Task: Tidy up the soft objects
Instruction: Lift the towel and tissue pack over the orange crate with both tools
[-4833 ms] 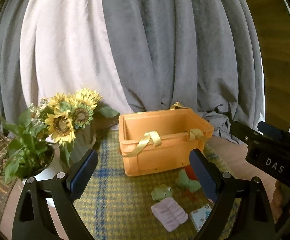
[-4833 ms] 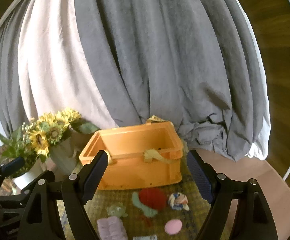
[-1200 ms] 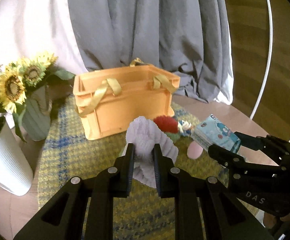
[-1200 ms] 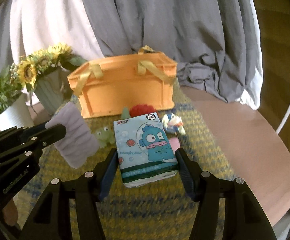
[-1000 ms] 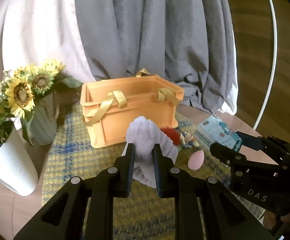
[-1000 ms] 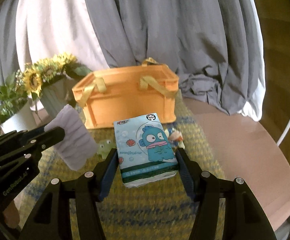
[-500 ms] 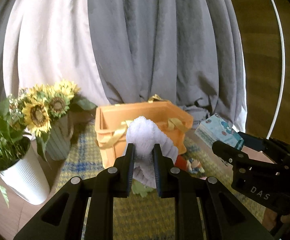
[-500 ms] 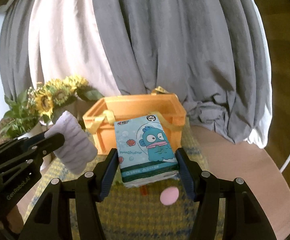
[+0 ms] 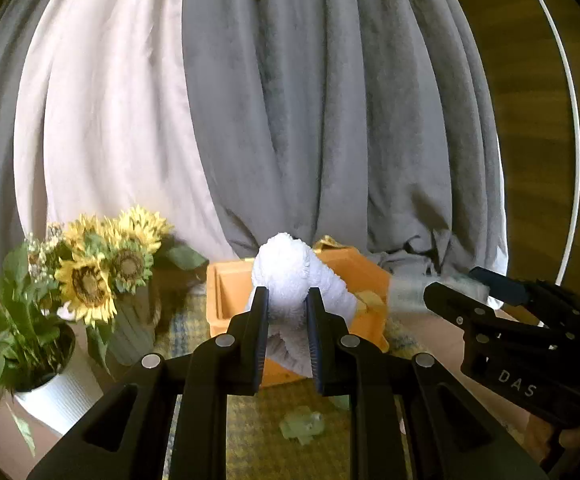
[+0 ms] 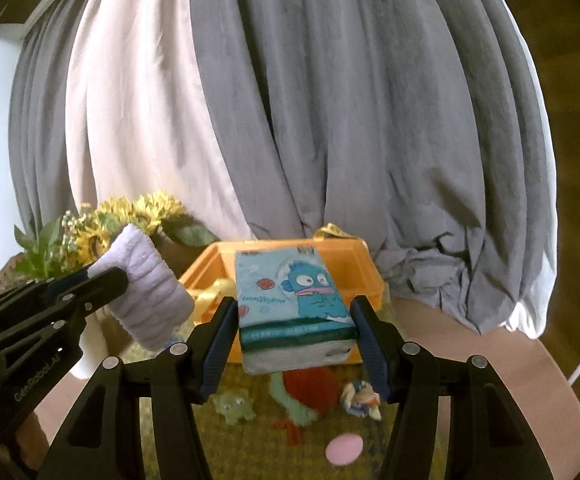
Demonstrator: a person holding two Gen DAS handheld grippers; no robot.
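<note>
Between the left gripper's (image 9: 286,332) narrow jaws, a folded white towel (image 9: 290,268) was pinched, raised in front of the orange crate (image 9: 230,292). Rightward, the right gripper (image 10: 294,344) clamped a blue tissue pack (image 10: 290,292) above the near crate wall. Small plush toys (image 10: 306,396) lay nearer on the checked mat (image 10: 258,452); sunflowers (image 9: 102,264) stood far left.

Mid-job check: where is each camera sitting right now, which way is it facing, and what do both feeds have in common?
Left wrist: sits on the left gripper, looks forward and slightly down at the orange bin, past its own two fingers shut on the towel; the right gripper shows at right.
Right wrist: sits on the right gripper, faces the same bin, past its own fingers clamping the tissue pack; the left gripper shows at left.
Shared: bin, towel, sunflowers, curtain, frog toy, both grippers.
</note>
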